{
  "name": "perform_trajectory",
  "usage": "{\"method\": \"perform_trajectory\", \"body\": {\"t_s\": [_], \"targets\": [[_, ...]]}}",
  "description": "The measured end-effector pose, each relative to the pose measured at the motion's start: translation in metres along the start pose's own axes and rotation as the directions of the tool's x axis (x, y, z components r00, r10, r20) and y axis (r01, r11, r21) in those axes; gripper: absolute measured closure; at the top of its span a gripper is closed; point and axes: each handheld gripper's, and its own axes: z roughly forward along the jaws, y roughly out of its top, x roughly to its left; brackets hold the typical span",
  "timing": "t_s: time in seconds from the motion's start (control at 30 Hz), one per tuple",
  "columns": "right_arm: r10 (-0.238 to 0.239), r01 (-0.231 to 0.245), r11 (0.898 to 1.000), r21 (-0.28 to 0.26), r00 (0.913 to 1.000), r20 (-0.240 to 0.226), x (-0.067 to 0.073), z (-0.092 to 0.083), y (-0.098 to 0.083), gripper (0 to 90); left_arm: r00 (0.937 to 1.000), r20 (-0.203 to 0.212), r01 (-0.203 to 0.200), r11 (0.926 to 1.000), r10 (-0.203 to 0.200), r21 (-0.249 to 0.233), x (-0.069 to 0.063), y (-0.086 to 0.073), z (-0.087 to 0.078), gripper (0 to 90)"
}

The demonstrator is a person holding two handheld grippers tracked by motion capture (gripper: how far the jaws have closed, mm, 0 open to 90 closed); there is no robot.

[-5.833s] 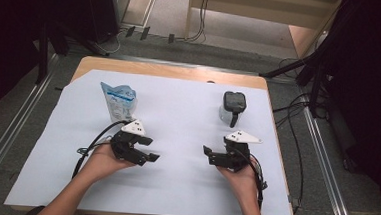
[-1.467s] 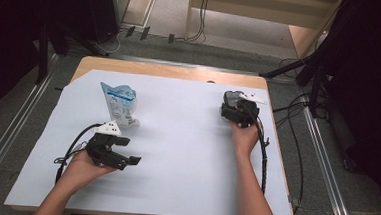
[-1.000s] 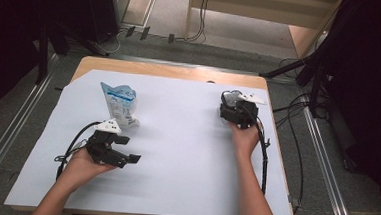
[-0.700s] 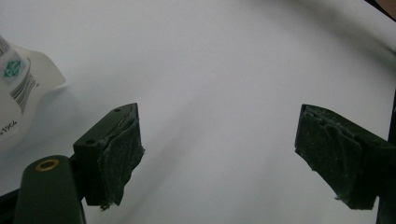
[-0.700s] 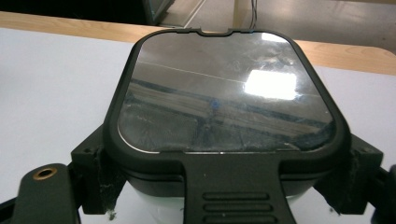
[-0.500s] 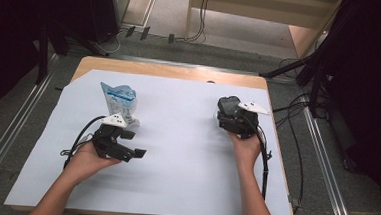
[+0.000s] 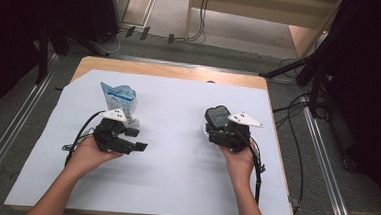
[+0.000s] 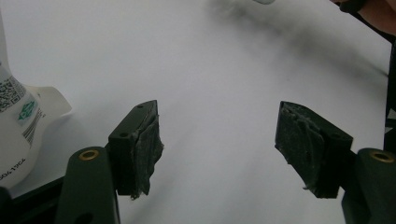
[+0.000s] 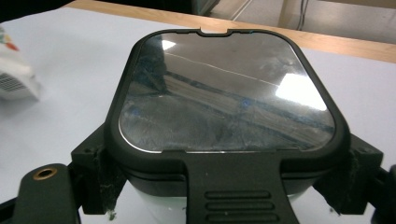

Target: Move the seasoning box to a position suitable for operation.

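Right of centre in the high view, my right gripper (image 7: 216,130) clamps the black-lidded container (image 7: 216,115), its pads pressed on both sides. Lower left, my left gripper (image 7: 137,139) has just been closing, nothing between its parted jaws, beside the blue pouch (image 7: 120,97).

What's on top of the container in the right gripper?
A black-rimmed lid with a reflective pane and front latch tab covers the container; its contents are hidden. The right gripper clamps its sides.
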Motion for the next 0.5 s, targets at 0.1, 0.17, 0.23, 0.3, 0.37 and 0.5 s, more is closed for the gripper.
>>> {"method": "perform_trajectory", "body": {"t_s": [0.1,0.17,0.23,0.3,0.37,0.5], "targets": [[-0.005,0.005,1.000,-0.003,0.9997,-0.022,0.006,-0.003,-0.003,16.4,1.0000,0.003,0.006,1.0000,-0.006,0.002,0.001,0.000,0.000,33.3],[0.002,-0.002,1.000,-0.002,0.9991,-0.041,0.010,-0.004,-0.006,16.4,1.0000,0.006,0.003,1.0000,-0.003,0.008,0.001,0.000,0.000,34.6],[-0.006,0.006,1.000,0.007,0.9975,-0.070,0.015,-0.004,-0.008,16.4,1.0000,0.009,-0.003,1.0000,0.002,0.009,0.001,-0.001,0.000,35.8],[-0.022,0.023,1.000,0.009,0.9952,-0.095,0.022,-0.002,-0.011,16.4,0.9999,0.016,0.000,0.9999,0.000,0.012,0.001,-0.001,0.000,36.5],[-0.033,0.035,0.999,0.016,0.9924,-0.118,0.029,0.002,-0.012,16.4,0.9998,0.018,-0.001,0.9999,0.001,0.014,0.001,-0.001,-0.001,37.9],[-0.052,0.057,0.998,0.025,0.9846,-0.167,0.044,0.011,-0.013,16.4,0.9998,0.012,-0.013,0.9996,0.013,0.024,0.000,-0.002,-0.003,39.1]]}}
